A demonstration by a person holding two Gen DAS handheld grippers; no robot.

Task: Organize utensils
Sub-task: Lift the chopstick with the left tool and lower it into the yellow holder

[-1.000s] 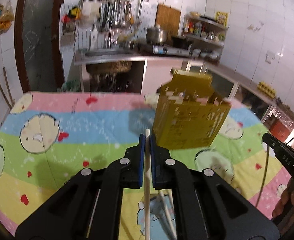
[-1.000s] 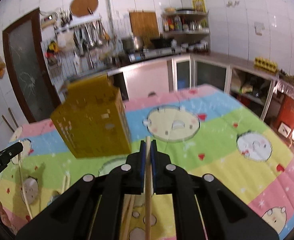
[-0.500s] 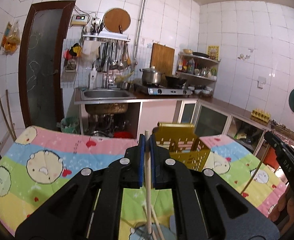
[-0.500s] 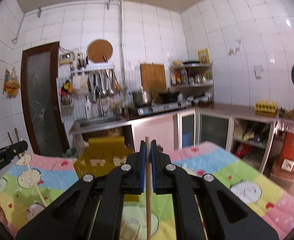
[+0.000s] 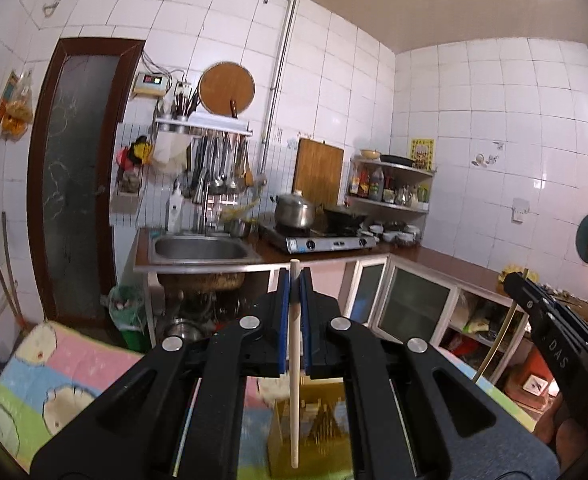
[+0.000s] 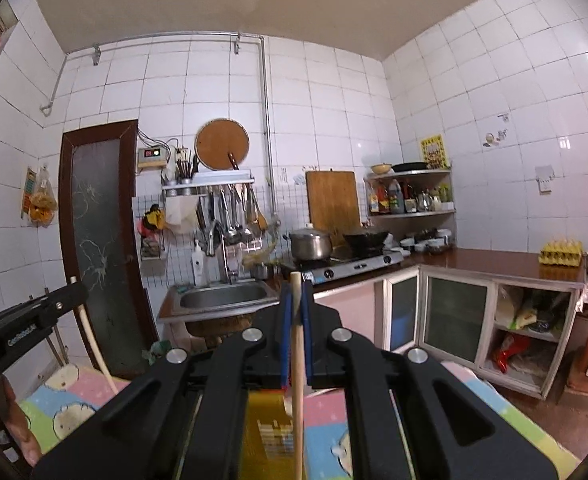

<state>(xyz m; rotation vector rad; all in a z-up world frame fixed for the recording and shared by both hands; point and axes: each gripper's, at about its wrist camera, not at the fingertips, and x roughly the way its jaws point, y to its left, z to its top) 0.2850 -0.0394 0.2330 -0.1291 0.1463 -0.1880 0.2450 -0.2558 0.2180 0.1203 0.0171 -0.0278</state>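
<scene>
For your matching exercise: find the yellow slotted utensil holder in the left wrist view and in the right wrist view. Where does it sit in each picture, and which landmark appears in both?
Left wrist view: the yellow utensil holder sits at the bottom centre, seen between the gripper's arms, behind the held chopstick.
Right wrist view: it is at the bottom centre, left of the held chopstick.
Shared landmark: the steel sink.

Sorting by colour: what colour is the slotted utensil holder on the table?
Mustard yellow; the utensil holder shows best in the right wrist view, low behind the hand-held gripper.
</scene>
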